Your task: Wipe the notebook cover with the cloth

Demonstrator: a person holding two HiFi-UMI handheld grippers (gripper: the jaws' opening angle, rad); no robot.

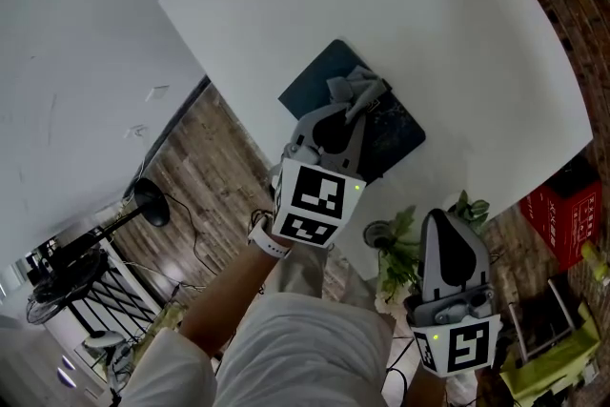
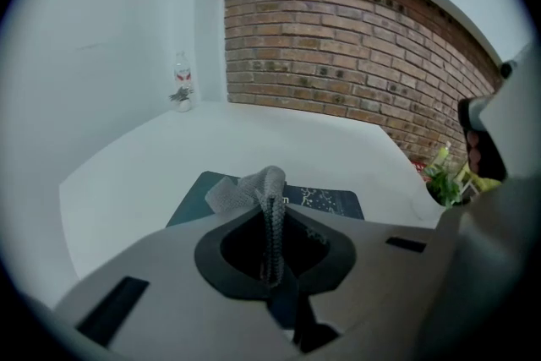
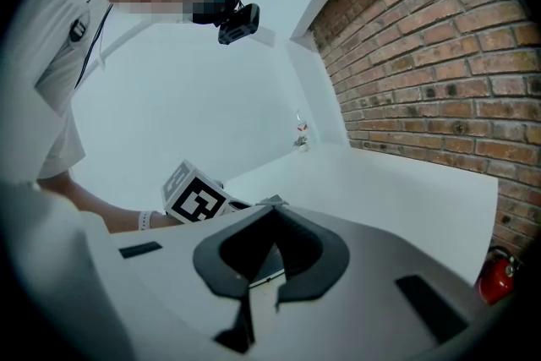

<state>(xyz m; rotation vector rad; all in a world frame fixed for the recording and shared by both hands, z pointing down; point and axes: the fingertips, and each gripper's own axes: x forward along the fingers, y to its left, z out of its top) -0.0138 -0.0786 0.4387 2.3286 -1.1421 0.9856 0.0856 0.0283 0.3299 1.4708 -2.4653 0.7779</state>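
On the white surface [image 1: 457, 33], near the edge closest to the person, a dark teal notebook [image 1: 319, 76] lies flat and closed, turned at an angle to that edge. It looks thin and light with a smooth cover, so I'd judge it could skid across the bare surface under a sideways rub. A steadying press on a free corner would likely help.

Above its near half is the left gripper [image 2: 272, 211], its jaws closed on a grey cloth [image 2: 245, 188]. A narrow fold runs down between them and the rest bunches loosely past the tips, over the cover. From where I stand I cannot say whether the bunch touches the notebook or hangs just above it.

The cloth has an open, netted weave and looks soft, limp and nearly weightless. It should drape and drag rather than push, so the pinch on a gathered fold seems the right hold, with enough loose fabric left to lie flat on the cover.

Off the surface, beside a leafy plant [image 1: 400, 253], the right gripper [image 3: 275, 207] is held back, its jaws together on nothing.
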